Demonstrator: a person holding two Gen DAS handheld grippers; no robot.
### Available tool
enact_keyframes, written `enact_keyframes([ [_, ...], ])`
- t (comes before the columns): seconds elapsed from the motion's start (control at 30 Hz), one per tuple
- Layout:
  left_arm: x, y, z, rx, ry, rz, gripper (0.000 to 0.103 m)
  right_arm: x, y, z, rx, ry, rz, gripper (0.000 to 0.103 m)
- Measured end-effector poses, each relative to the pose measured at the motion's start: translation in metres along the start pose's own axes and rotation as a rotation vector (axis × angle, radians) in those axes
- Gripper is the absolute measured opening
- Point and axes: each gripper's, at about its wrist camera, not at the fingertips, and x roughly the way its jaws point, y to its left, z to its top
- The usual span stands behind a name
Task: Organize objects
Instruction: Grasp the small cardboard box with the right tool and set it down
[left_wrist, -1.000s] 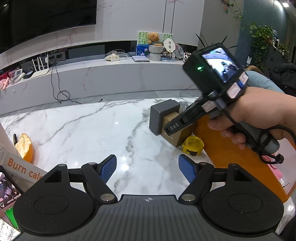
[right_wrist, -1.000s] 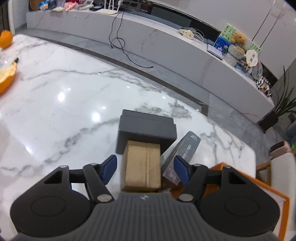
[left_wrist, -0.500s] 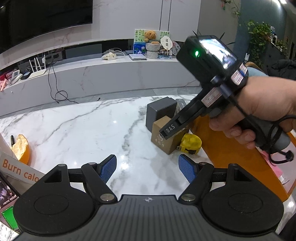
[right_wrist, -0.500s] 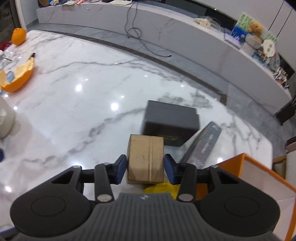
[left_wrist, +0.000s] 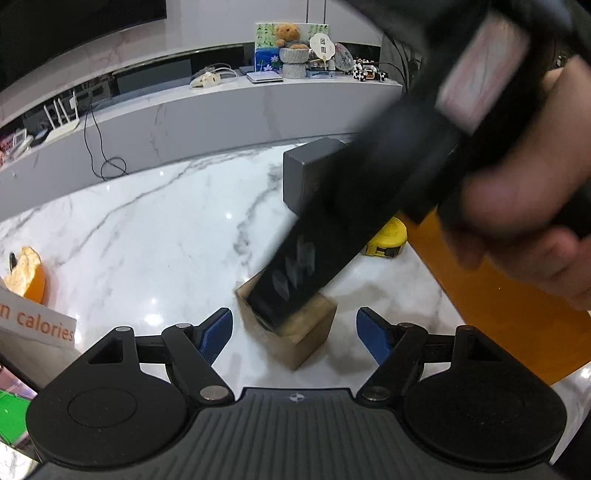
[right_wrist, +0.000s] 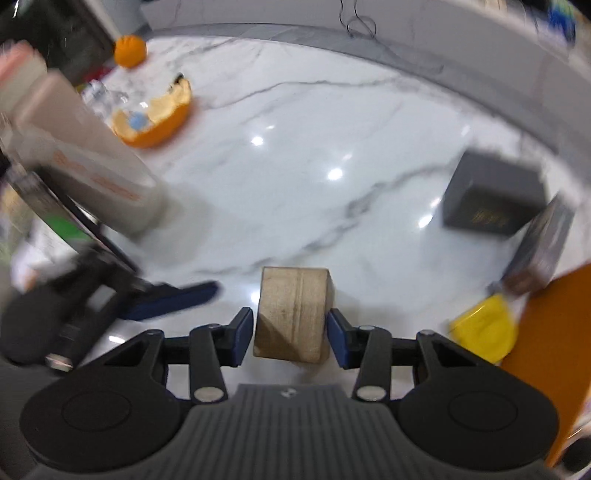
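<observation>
Glossy marble table (right_wrist: 295, 155) — matt cardboard box (right_wrist: 291, 314).

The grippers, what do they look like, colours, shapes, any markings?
Both match: the left gripper and right gripper have black linked fingers with silver pivot pins, blue ribbed pads, round black discs either side and a grey ribbed body with a small logo. The right one's side bears blurred white lettering and a pale label.
</observation>
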Motion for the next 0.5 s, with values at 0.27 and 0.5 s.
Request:
enact_keyframes([
  [0.27, 0.006, 0.001, 0.0, -0.068, -0.02, -0.025, 0.087, -0.032, -0.028, 0.006, 0.036, -0.1, -0.261, 0.057],
  [0.5, 0.02, 0.011, -0.003, -0.105, 0.012, 0.002, 0.067, 0.004, -0.029, 0.002, -0.047, -0.006, -0.422, 0.058],
])
